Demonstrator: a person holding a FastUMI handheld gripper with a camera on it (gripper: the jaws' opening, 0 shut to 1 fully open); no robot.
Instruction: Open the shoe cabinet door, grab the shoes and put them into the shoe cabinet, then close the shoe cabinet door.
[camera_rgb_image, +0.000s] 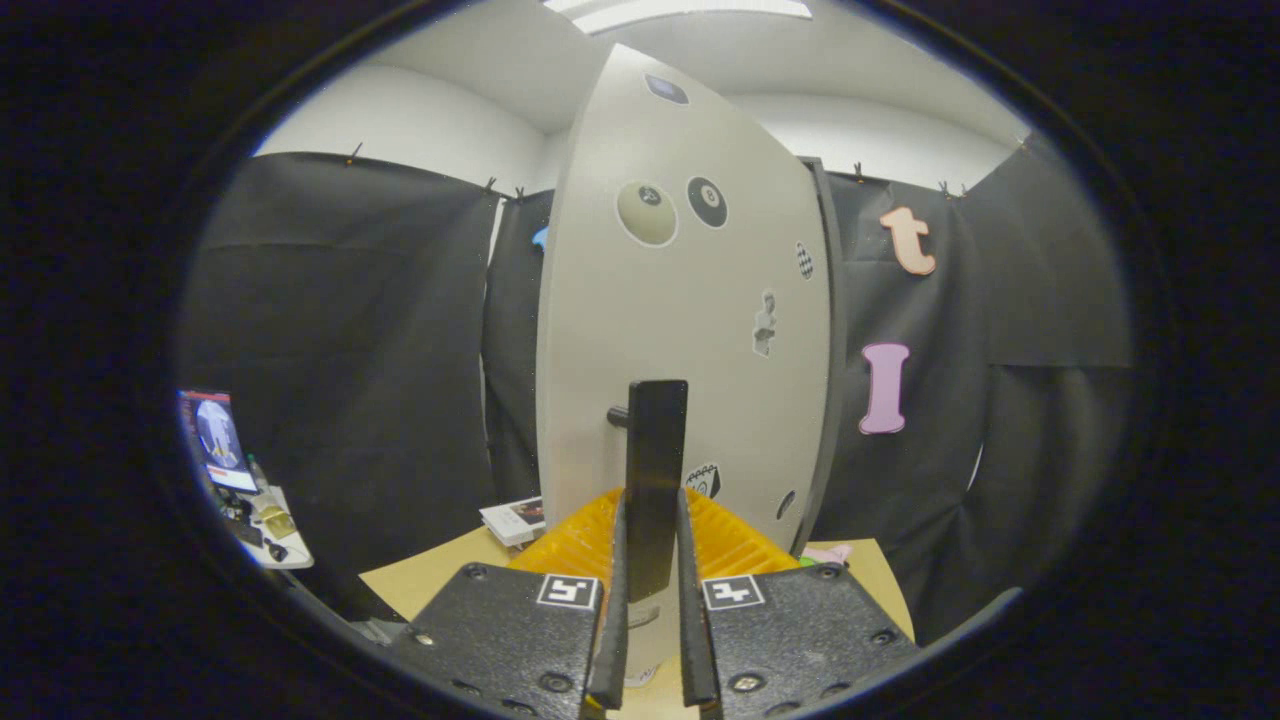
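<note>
While I am watching from beside the booth, this is how things are standing.

Hand-held gripper: the hand-held gripper (651, 600) is pointing straight at the cabinet, its two fingers (609, 620) drawn close and pinching the dark handle from both sides.

Handle: the upright bar handle (655, 480) is sitting between the fingers, its lower end reaching down into the gap; a short stub (617, 417) is joining it to the door on the left side.

Shoe cabinet door: the pale door (690, 330) is rising directly beyond the fingers and is turning one edge toward us; whether it is standing ajar or shut, I cannot tell.

Stickers: several are dotting the door, among them two billiard-ball ones (647, 212) high up and a small figure (764, 325) nearer the right edge.

Yellow ribbed thing: a yellow ribbed piece (735, 545) is lying just ahead of the fingers at the door's foot; what it is, I cannot tell.

Worktop: the tan worktop (430, 580) is carrying the cabinet, with a booklet (515, 520) lying on it left of the door.

Side desk: a small white desk (270, 540) with a lit screen (218, 440) is standing well apart on the left.

Shoes: I am not making them out.
</note>
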